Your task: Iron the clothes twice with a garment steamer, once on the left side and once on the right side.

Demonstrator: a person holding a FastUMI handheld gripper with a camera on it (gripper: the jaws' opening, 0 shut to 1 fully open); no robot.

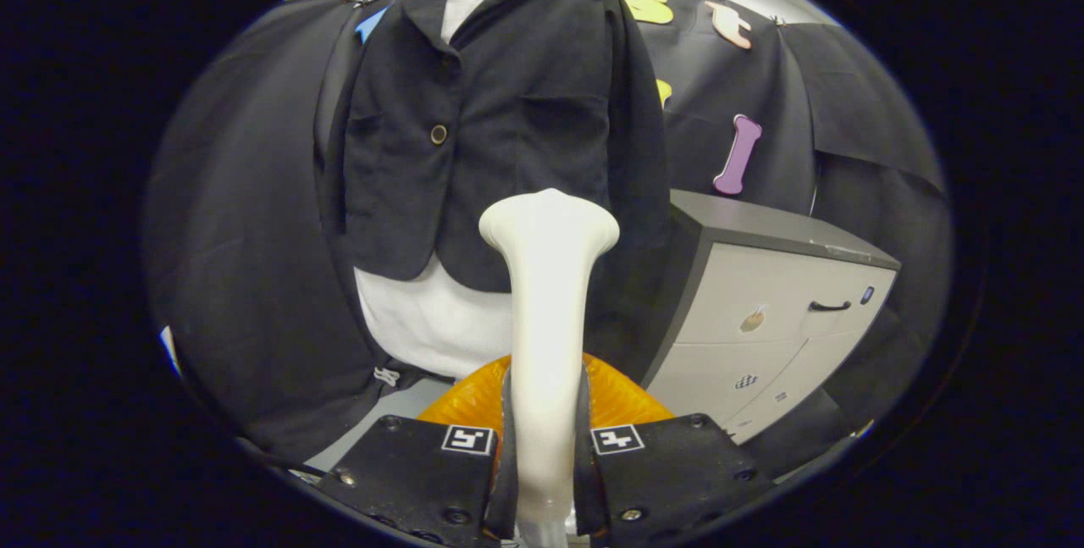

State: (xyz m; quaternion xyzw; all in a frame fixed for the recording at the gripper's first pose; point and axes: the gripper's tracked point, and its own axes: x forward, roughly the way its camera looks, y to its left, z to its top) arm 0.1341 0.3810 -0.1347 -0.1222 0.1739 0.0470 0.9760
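Gripper (546, 446) pinching garment steamer (549, 277) handle, head just ahead; jacket (508, 124) hanging beyond

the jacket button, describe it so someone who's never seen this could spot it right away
Start at the black jacket hanging against the booth wall over a white shirt, beyond the steamer that the gripper clamps. The button sits on the front edge at chest height. It is a small round metallic ring, the sole shiny spot on the dark cloth.

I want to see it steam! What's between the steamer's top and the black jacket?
Nothing: in the gripper view the steamer, clamped by the gripper, has its head right before the jacket, no object between.
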